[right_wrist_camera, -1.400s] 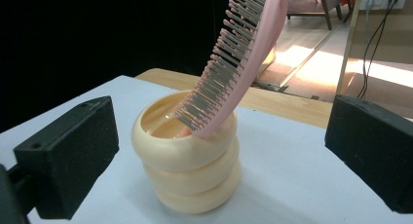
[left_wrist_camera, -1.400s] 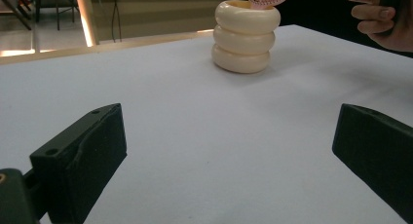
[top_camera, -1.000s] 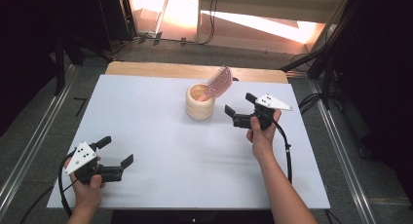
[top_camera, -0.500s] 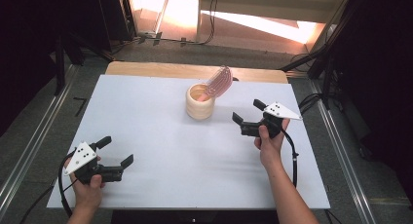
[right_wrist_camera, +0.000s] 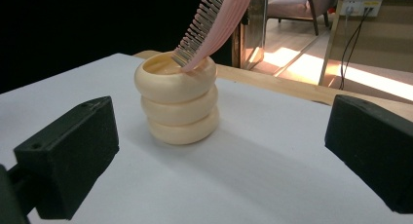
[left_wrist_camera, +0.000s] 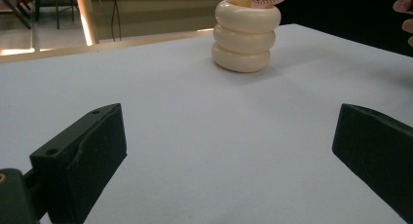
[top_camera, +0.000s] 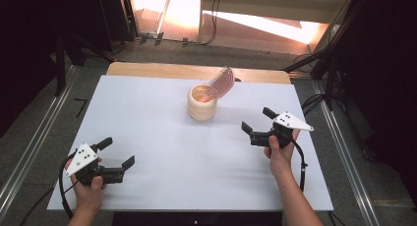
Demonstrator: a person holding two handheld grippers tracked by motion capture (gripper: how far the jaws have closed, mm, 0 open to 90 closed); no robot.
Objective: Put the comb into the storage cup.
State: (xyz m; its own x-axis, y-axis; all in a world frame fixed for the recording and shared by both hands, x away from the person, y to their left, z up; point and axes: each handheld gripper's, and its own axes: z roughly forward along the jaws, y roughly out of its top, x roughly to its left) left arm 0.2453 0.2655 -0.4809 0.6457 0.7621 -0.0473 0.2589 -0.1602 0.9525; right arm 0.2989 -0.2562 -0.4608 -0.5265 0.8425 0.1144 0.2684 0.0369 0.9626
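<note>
Since the earlier frames the right claw [top_camera: 256, 124] has drawn back from the cream holder [top_camera: 202, 102]: a second ago it sat just beside the holder's right side, and now it lies well apart from it, nearer the right edge of the white tabletop [top_camera: 162, 137] and closer to the person. Its jaws are spread wide with nothing between them. The left claw [top_camera: 117, 153] has stayed where it was near the front left corner of the tabletop, jaws likewise wide apart and empty. The holder and the pink comb [top_camera: 220, 83] have not shifted.

The holder stands upright toward the far middle of the tabletop, apart from both claws. It is a short, glossy cream pot shaped like three stacked rounded rings, with an open top. The comb stands in it, its lower end inside the mouth and its upper part leaning out over the rim to the right in the high view. In the right gripper view the comb [right_wrist_camera: 214, 24] shows a smooth pink back and a row of fine teeth, tilted over the holder [right_wrist_camera: 178, 100]. In the left gripper view the holder [left_wrist_camera: 246, 35] stands far ahead between the jaws.
</note>
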